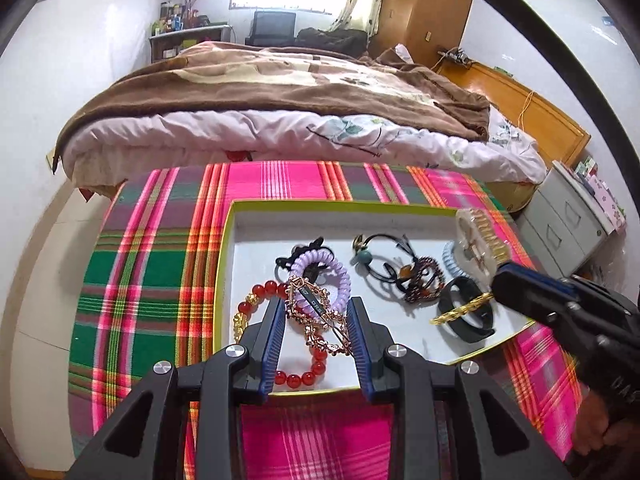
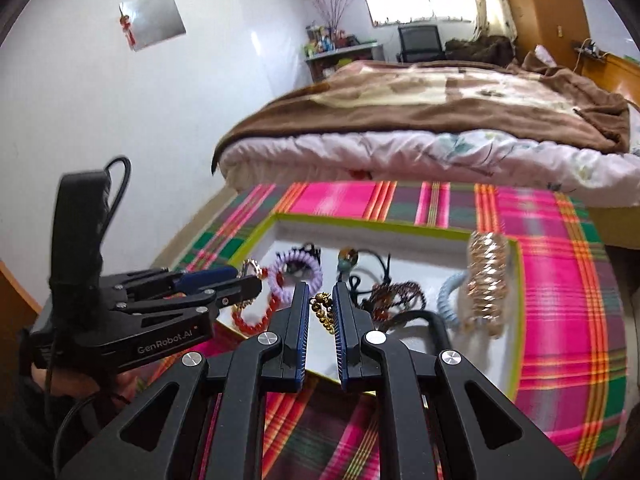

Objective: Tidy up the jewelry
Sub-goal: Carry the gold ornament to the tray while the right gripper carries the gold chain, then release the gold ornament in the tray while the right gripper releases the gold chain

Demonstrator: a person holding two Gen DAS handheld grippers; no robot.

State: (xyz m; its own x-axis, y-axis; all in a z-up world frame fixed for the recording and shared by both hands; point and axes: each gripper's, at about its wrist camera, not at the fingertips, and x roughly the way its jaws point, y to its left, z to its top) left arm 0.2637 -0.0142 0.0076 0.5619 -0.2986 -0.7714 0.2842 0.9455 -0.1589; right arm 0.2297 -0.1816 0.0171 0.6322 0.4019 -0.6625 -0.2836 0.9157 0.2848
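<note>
A plaid cloth (image 1: 160, 280) in pink, green and orange covers the worktop, which stands at the foot of a bed (image 1: 280, 92) with a brown blanket in a white-walled bedroom; a window, a black chair and a cluttered shelf sit at the far wall, and a grey drawer unit (image 1: 568, 228) stands off the worktop's right edge. One shallow white tray with a lime rim (image 1: 228, 264) lies on the cloth toward the near edge. In it: one red bead bracelet (image 1: 256, 304), one purple coil hair tie (image 1: 320, 268), one pale blue coil tie (image 1: 452, 260), one black band (image 1: 464, 312), several dark hair ties tangled mid-tray, and one gold watch on a clear stand (image 2: 486, 280) at the tray's far right corner. The left tool (image 1: 318, 320) is pinching an ornate gold hair clip (image 1: 316, 312) over the tray's near left part. The right tool (image 2: 322, 316), nearly pressed together, pinches a gold bead chain (image 2: 323, 312) above the tray
</note>
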